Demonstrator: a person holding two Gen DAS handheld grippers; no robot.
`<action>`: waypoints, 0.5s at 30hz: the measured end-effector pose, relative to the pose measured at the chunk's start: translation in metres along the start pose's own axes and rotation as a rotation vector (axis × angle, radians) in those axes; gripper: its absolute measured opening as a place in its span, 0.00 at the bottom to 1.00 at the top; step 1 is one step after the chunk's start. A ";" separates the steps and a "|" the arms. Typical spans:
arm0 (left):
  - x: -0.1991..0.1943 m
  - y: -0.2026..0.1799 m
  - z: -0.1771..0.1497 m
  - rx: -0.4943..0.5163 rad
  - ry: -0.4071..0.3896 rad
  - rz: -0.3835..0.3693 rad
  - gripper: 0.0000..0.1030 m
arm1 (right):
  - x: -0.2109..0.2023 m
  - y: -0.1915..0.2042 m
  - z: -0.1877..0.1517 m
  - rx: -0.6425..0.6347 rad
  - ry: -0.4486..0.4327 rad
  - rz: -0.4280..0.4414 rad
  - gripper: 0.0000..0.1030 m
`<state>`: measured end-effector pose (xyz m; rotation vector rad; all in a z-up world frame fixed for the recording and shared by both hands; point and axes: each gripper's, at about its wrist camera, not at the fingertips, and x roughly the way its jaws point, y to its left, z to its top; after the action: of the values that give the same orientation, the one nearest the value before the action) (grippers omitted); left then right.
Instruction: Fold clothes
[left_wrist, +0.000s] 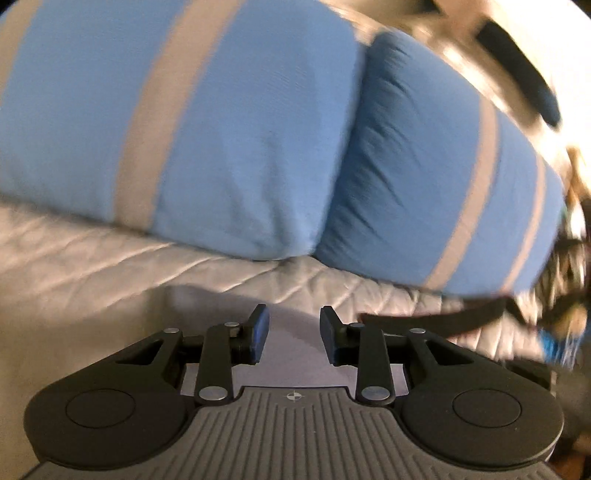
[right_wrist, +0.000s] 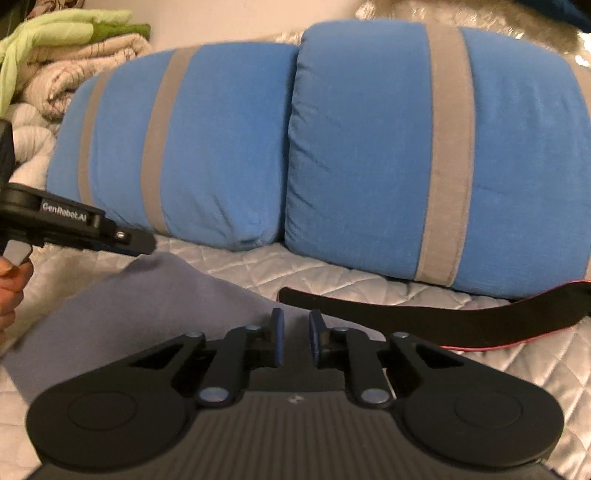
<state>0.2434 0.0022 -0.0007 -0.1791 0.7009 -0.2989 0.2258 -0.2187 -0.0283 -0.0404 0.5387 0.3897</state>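
A quilted, pale satin bedspread (right_wrist: 258, 264) is carrying everything, its diamond stitching catching the light. Two plump blue pillows (right_wrist: 221, 147) with flat grey bands are lying end to end along its far edge — soft, rounded, touching each other. In front of them a smooth lavender-grey garment (right_wrist: 147, 302) is spreading flat over the bedspread's near part, its far edge stopping just short of the pillows. A stiff black strap with a red rim (right_wrist: 424, 317) is curving along the bedspread beside the garment's right edge, under the right pillow. A heap of crumpled cream and green bedding (right_wrist: 55, 44) is filling the far left corner.

The right gripper (right_wrist: 294, 341) is hovering over the garment, jaws parted narrowly, grasping nothing. The left gripper (left_wrist: 293, 334) is sitting wider apart, also empty, over the garment's left part — open bedspread lying clear to its left.
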 end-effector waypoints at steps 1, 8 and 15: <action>0.008 -0.001 -0.003 0.027 0.025 0.015 0.28 | 0.006 -0.002 -0.001 0.001 0.017 -0.004 0.17; 0.027 0.030 -0.018 -0.020 0.053 0.057 0.23 | 0.022 -0.019 -0.008 0.048 0.053 -0.012 0.18; 0.027 0.059 -0.019 -0.148 0.054 0.159 0.04 | 0.017 -0.023 -0.010 0.063 0.046 -0.075 0.18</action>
<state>0.2627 0.0474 -0.0462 -0.2554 0.7871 -0.0996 0.2425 -0.2351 -0.0465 -0.0092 0.5925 0.2986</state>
